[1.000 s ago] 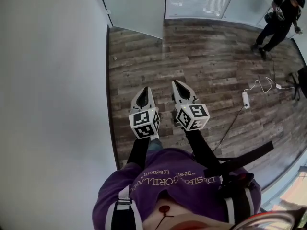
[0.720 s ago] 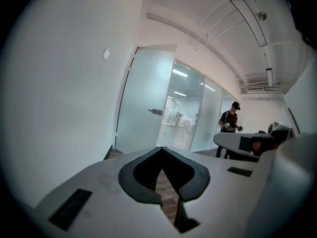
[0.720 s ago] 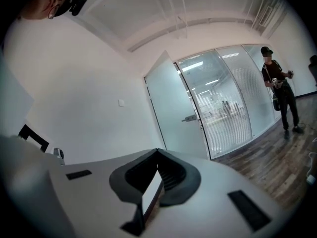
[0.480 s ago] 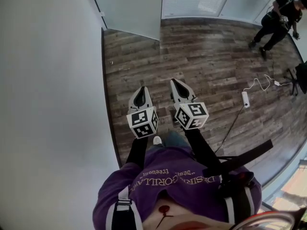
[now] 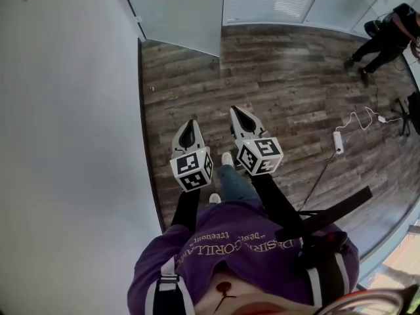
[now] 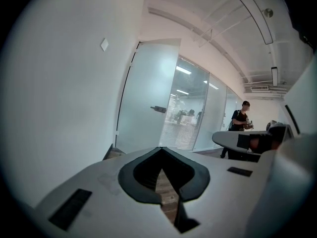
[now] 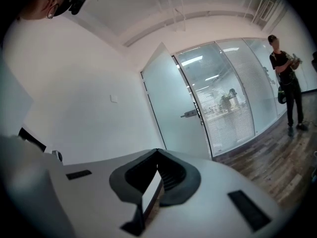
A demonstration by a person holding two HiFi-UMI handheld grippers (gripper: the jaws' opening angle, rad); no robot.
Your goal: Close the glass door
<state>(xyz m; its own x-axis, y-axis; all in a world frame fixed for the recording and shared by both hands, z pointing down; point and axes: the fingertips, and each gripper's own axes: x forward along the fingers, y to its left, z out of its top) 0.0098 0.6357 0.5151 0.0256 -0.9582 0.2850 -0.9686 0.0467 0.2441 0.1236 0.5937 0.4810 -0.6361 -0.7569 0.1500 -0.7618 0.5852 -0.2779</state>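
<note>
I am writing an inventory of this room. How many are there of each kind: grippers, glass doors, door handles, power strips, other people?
Grippers: 2 (left gripper, right gripper)
Glass door: 1
Door handle: 1
Power strip: 1
Person in black: 1
Total: 6

The white left tongs [image 5: 190, 123] and right tongs [image 5: 236, 111] advance toward the frosted glass door [image 5: 177, 12] at 12 o'clock; a white shoe [image 5: 227, 157] appears between them.
</note>
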